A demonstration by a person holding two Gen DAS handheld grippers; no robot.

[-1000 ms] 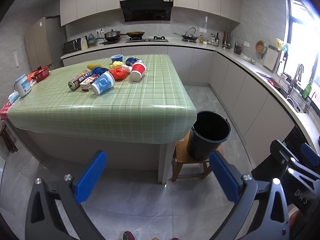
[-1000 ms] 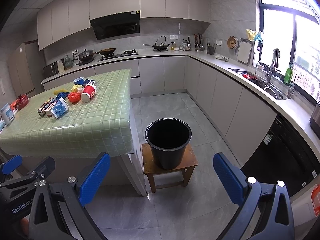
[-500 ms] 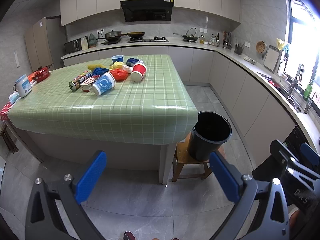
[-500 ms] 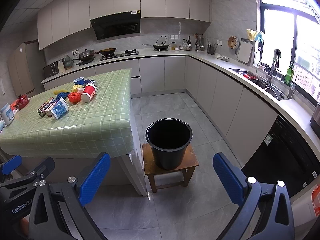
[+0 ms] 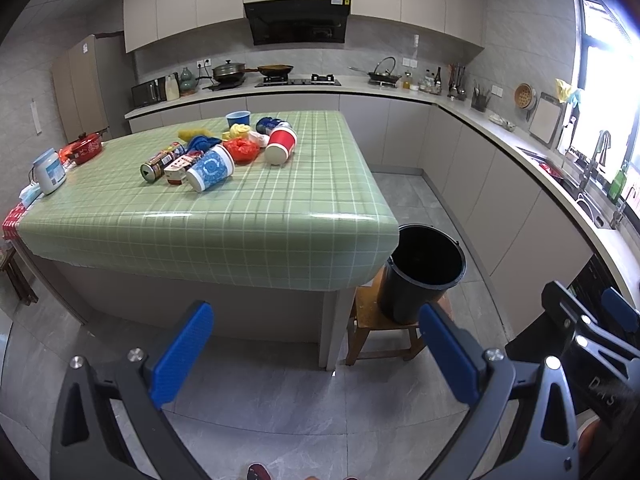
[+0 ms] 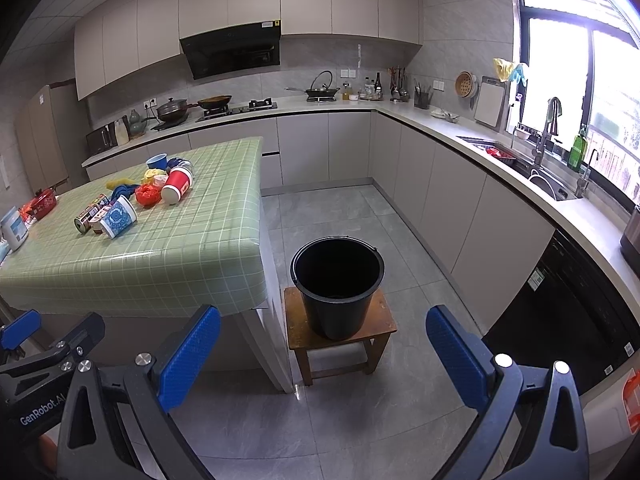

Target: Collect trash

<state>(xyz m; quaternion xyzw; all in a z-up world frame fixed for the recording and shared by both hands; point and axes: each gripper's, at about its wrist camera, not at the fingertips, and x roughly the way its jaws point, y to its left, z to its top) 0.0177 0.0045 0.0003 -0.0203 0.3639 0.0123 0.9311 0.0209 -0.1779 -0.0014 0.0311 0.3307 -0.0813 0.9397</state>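
Your trash sits in a loose cluster on the far half of the green checked tabletop (image 5: 248,216), toward its left side. Nearest you is a blue-and-white paper cup (image 5: 211,168) lying on its side, long axis running diagonally, white base toward you and to the left. Just left of it lie a small red-and-white carton (image 5: 179,167) and a dark printed can (image 5: 161,160), also tipped over, its round end facing you and its length angled back to the right. A red paper cup (image 5: 281,145) lies on its side too, pale base toward you, just beside a crumpled red bag (image 5: 241,149). Behind these are a blue cloth-like wad (image 5: 200,142), yellow scraps (image 5: 237,131), a blue tipped can (image 5: 269,124) and an upright blue bowl (image 5: 238,118).

The black bucket (image 6: 338,286) stands upright on a small wooden stool (image 6: 340,334) just beside the tabletop's near right corner.

Your left gripper (image 5: 316,348) and right gripper (image 6: 322,350) both hover over the floor, well short of the tabletop, jaws spread wide and holding nothing.
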